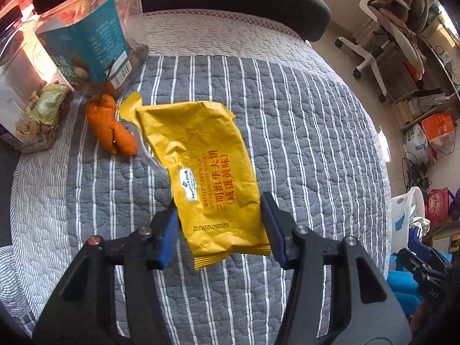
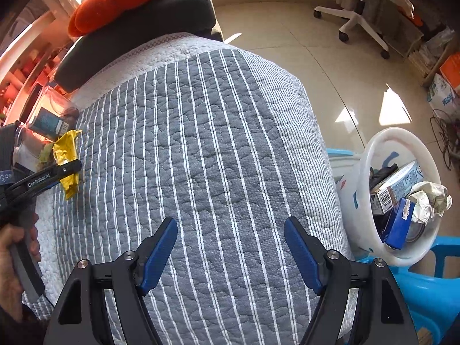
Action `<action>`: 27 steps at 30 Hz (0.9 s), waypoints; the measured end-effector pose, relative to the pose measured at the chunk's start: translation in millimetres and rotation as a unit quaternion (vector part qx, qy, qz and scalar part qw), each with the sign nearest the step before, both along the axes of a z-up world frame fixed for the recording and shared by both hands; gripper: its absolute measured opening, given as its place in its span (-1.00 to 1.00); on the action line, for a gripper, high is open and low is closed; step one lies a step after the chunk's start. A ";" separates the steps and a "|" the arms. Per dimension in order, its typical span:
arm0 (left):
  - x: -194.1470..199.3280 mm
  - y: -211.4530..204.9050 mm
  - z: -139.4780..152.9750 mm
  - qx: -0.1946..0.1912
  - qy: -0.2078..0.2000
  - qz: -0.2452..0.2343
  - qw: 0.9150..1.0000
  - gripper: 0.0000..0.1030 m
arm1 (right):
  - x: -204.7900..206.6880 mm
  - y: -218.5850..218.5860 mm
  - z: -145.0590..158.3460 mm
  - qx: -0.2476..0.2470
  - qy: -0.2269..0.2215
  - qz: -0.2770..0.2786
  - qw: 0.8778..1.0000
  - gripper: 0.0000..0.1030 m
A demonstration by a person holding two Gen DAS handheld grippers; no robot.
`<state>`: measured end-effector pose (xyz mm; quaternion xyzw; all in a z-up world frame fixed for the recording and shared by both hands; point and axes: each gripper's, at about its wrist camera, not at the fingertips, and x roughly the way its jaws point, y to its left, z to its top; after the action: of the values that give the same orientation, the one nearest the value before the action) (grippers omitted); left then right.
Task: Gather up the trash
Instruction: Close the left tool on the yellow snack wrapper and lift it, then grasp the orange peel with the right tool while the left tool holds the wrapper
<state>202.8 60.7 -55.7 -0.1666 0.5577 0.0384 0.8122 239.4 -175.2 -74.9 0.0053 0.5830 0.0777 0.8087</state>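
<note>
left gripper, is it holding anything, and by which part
Yes. The left gripper holds the crinkled yellow foil snack wrapper, its blue pads pressed on the two long side edges near the sealed end. The right gripper holds nothing.

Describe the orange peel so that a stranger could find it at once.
On the grey striped quilt, look at the far left corner below the clear plastic jar. The orange peel lies just left of the yellow wrapper. It alone is bright orange, curled and lumpy.
</note>
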 end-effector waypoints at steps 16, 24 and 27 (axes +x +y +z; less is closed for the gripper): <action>-82.3 111.9 14.7 0.025 -0.034 0.044 0.998 0.06 | 8.7 111.2 -18.0 0.019 -0.005 0.070 0.997 0.51; -94.0 128.2 3.0 0.053 -0.005 0.046 0.998 0.06 | 35.4 227.9 -33.3 0.057 -0.029 0.143 0.988 0.51; -94.8 131.9 4.9 0.058 -0.007 0.043 0.997 0.06 | 40.9 272.7 -38.7 0.078 -0.048 0.179 0.980 0.51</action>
<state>108.0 192.6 -50.8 -0.1435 0.5415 0.1043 0.8218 280.3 97.5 -113.6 -0.0402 0.5275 0.2669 0.8056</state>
